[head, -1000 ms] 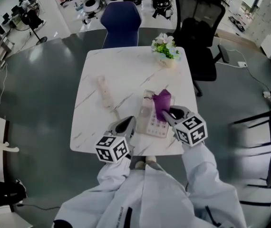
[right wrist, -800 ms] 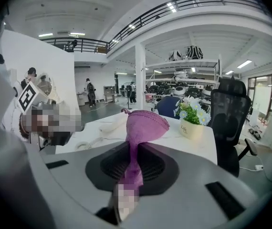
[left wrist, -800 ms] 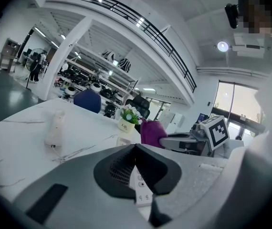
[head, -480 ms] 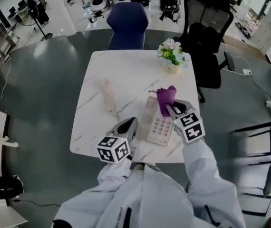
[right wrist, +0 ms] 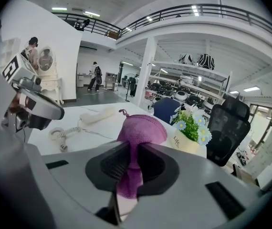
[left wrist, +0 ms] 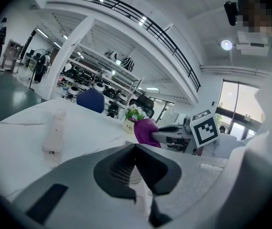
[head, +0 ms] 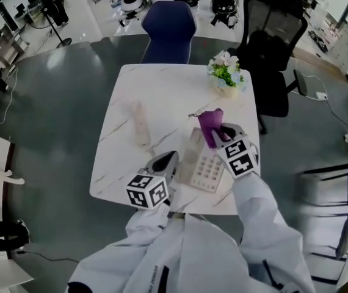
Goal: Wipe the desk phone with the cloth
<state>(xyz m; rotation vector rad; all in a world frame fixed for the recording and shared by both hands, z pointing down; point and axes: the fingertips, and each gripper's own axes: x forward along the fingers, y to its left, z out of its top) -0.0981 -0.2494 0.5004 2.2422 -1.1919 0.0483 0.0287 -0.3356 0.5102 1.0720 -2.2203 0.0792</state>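
White marble table (head: 162,84) in an open office, blue chair (head: 169,26) and black chair (head: 271,35) at the far side. Flower pot (head: 227,78) at the far right corner. Handset (head: 140,122) lies off the hook on the left, long axis near-to-far, cord (right wrist: 59,135) coiled beside it. Phone (head: 204,163) near the front right edge, long axis near-to-far, leaning slightly right, keypad at the near end. Right gripper (head: 221,133) pinches the purple cloth (head: 209,127) over the phone's far end; contact unclear. Left gripper (head: 166,157) just left of the phone, jaws pressed together, nothing between them.
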